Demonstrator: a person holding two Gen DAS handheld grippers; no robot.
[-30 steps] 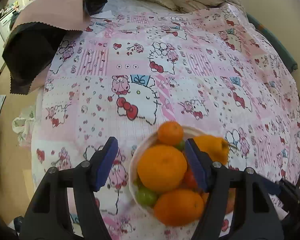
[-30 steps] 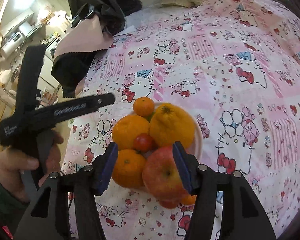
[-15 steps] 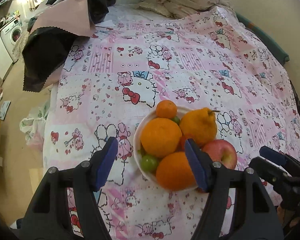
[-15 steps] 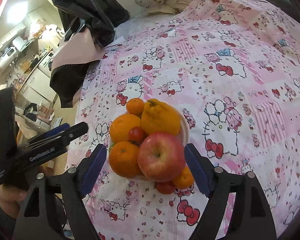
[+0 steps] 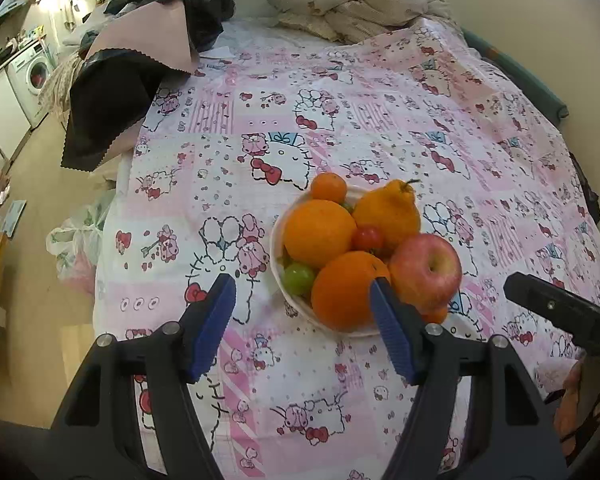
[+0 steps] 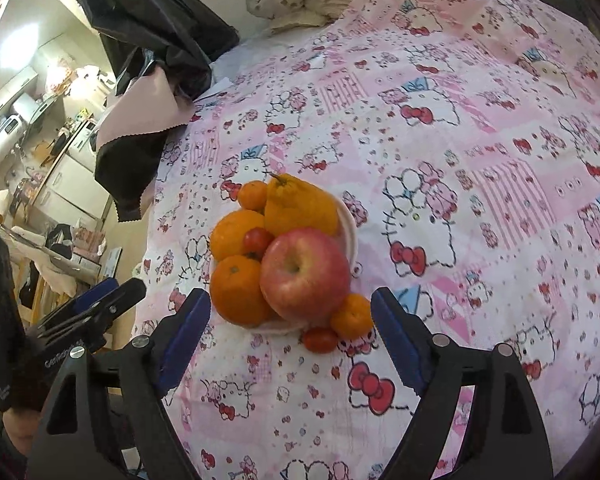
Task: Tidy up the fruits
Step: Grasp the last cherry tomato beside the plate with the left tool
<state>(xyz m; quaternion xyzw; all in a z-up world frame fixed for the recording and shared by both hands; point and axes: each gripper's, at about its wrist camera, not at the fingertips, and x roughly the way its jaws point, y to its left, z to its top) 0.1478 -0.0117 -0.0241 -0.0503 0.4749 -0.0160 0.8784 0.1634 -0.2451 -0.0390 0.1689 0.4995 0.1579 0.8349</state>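
Hovering with both tools empty over a heaped fruit bowl, nothing gripped yet

Spread wide, the blue-padded left gripper (image 5: 302, 322) and the blue-padded right gripper (image 6: 290, 338) hang above the pink cartoon-print bedsheet (image 6: 480, 140); just beyond sits the white round bowl (image 5: 277, 256), piled with a red apple (image 6: 304, 274) and oranges, while a small orange mandarin (image 6: 351, 317) and red cherry tomato (image 6: 320, 339) lie outside its rim. I judge those strays come next, needing a gentle pinch. Fruit underneath stays hidden
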